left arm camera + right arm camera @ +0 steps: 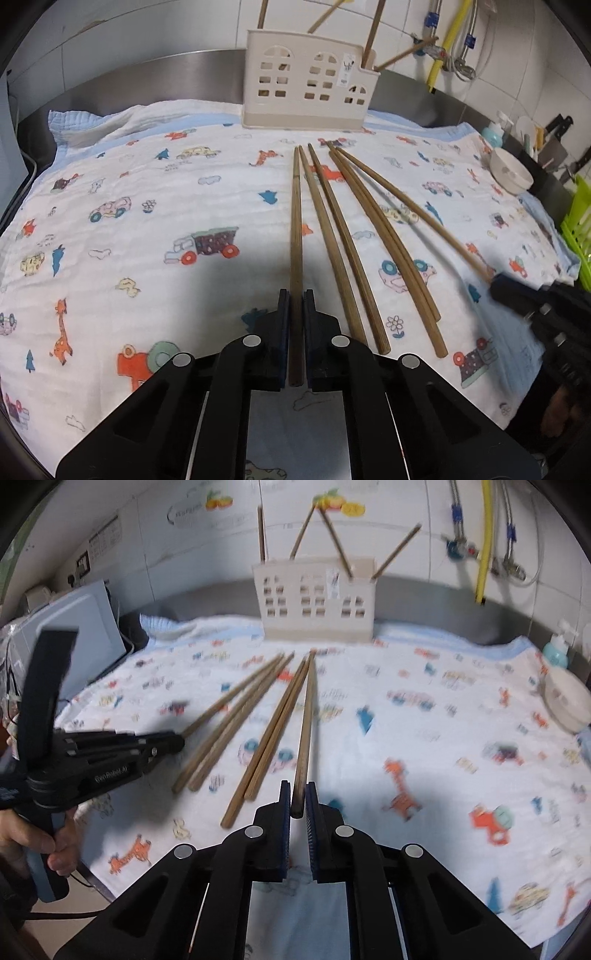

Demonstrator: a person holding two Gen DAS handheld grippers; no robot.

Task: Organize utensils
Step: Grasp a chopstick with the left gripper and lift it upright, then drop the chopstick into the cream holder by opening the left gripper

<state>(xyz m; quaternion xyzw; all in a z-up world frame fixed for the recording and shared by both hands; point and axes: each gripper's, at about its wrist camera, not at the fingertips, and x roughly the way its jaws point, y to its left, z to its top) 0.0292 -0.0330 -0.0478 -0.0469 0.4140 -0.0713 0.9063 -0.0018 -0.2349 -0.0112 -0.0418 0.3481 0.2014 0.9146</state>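
Note:
Several brown wooden chopsticks lie fanned on a cartoon-print cloth (147,206). My left gripper (295,299) is shut on the thick end of the leftmost chopstick (296,229). My right gripper (297,790) is shut on the end of the rightmost chopstick (306,731); in the left wrist view it (496,286) holds that chopstick (406,201) at the right. The left gripper shows in the right wrist view (177,740) at the left. The beige utensil holder (306,88) stands at the back with several chopsticks upright in it; it also shows in the right wrist view (314,602).
A white bowl (511,171) and a blue soap bottle (493,131) sit at the cloth's right edge. A green rack (578,229) is at far right. A white appliance (74,635) stands left. Pipes run down the tiled wall (484,539).

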